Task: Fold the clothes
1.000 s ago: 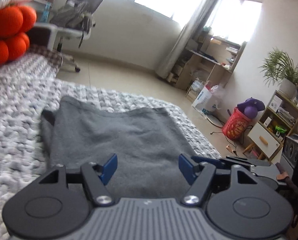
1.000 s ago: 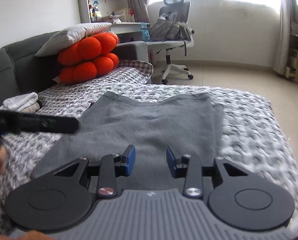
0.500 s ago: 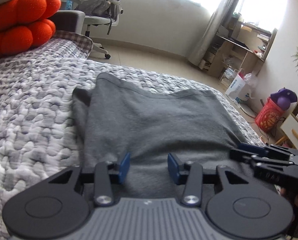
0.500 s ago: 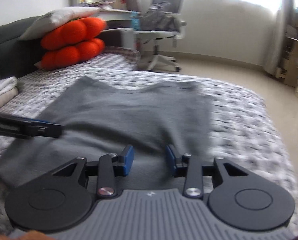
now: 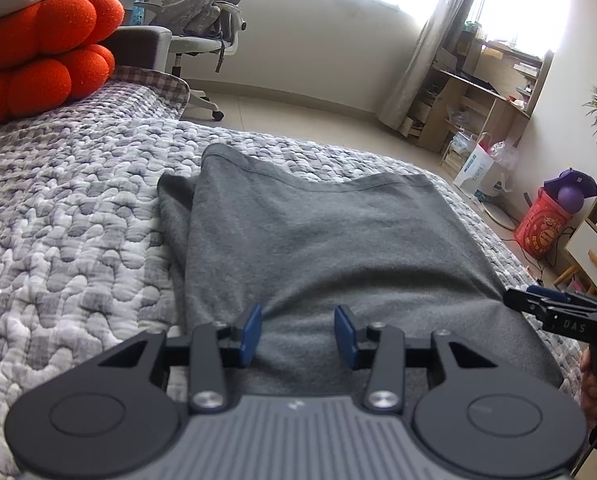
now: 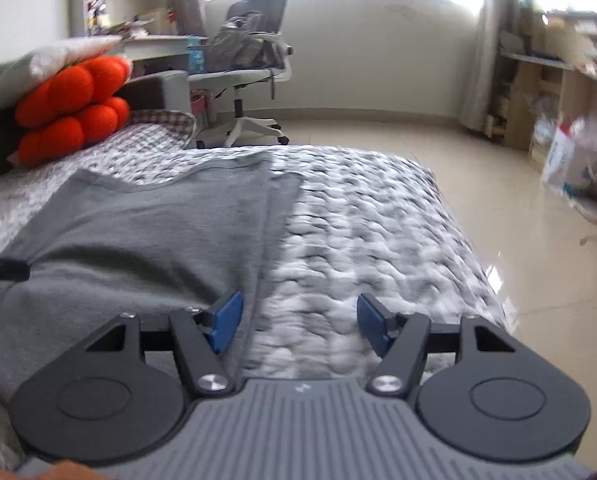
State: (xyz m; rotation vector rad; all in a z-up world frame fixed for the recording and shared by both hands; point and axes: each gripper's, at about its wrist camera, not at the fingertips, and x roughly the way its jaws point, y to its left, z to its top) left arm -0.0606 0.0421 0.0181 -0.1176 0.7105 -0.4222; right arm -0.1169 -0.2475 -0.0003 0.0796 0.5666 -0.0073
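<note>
A grey garment [image 5: 318,248] lies flat on the quilted bed, folded lengthwise with a sleeve tucked under its left edge. My left gripper [image 5: 297,334] hovers open over the garment's near end, with nothing between its blue pads. In the right wrist view the same grey garment [image 6: 138,232] fills the left half. My right gripper [image 6: 298,326] stands wide open above the garment's right edge, its left pad [image 6: 226,320] over the cloth and its right pad over the quilt. The right gripper's tip [image 5: 554,312] shows at the right edge of the left wrist view.
The grey-white quilted bed cover [image 5: 66,208] spreads around the garment, and its right edge [image 6: 458,240] drops to a tiled floor. Orange round cushions [image 5: 46,60] and a white pillow sit at the bed's head. An office chair [image 6: 250,76], wooden shelves and a red bucket [image 5: 542,232] stand beyond.
My right gripper swung right to the garment's right edge and opened wider. My left gripper turned left, moved in over the garment's near end and narrowed its gap a little.
</note>
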